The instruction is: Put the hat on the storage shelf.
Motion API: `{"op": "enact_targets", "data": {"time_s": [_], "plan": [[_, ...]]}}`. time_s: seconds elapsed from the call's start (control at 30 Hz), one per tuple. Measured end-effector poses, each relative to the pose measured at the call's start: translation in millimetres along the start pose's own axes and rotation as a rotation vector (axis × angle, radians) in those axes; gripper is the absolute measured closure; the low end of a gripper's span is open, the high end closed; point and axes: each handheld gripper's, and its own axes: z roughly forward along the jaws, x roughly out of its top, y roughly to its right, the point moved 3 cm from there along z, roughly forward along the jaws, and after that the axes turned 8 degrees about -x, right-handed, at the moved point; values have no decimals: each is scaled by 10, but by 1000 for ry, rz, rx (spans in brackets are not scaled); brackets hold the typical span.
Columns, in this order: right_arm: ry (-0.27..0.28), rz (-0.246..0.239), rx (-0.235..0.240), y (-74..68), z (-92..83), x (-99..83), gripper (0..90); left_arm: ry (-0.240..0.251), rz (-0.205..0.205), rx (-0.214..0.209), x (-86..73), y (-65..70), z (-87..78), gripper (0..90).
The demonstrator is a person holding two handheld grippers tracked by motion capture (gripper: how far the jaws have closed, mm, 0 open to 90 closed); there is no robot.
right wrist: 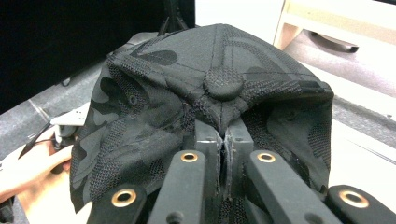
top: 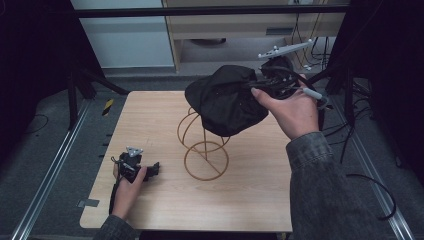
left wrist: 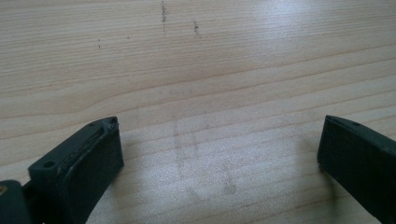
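Looks like mid-carry on the hat job: black camo cap (top: 227, 100) pinched by the right gripper (top: 260, 82) and hovering over the top of the gold wire stand (top: 202, 145), near the far middle of the wooden table (top: 250, 200). From the high view, hard to say whether cap and wire are touching yet or just overlapping in line of sight. Could be going on or coming off, honestly; guessing going on.

Right gripper view makes the grip clear: jaws squeezed right together on a fold of crown fabric just below the cap's top button (right wrist: 224, 84), barely a sliver of cloth between them. Rest of the cap (right wrist: 205, 116) bunched up and drooping around the jaws.

Left gripper (top: 150, 169) parked low at the near left of the table, well away from the stand. Jaws spread wide in the left gripper view, nothing between them but bare wood grain (left wrist: 196, 84). Basically idle.

Next move, best guess: lower and centre the crown over the upper loops of the stand so the wire sits inside the cap, then let go. Floppy fabric plus a light wire frame means going gently, maybe steadying the base ring with the free gripper.

Containers: none on the table. Closest thing is the cap's own hollow, underside not visible, so no telling what's in it.
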Motion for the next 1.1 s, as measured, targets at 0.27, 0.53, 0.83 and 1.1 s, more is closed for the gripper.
{"op": "enact_targets", "data": {"time_s": [0.27, 0.53, 0.83, 1.1], "plan": [[-5, -14, 26, -118, 56, 29, 873, 0, 0, 0, 0, 0, 0, 0], [-22, -38, 47, -229, 124, 33, 873, 3, -2, 0, 1, 1, 2, 0], [-46, -69, 76, -327, 175, 25, 873, 3, -2, 0, 1, 1, 2, 0], [-83, -97, 99, -420, 263, -15, 871, 2, -1, -1, 1, 0, 2, 0]]}}
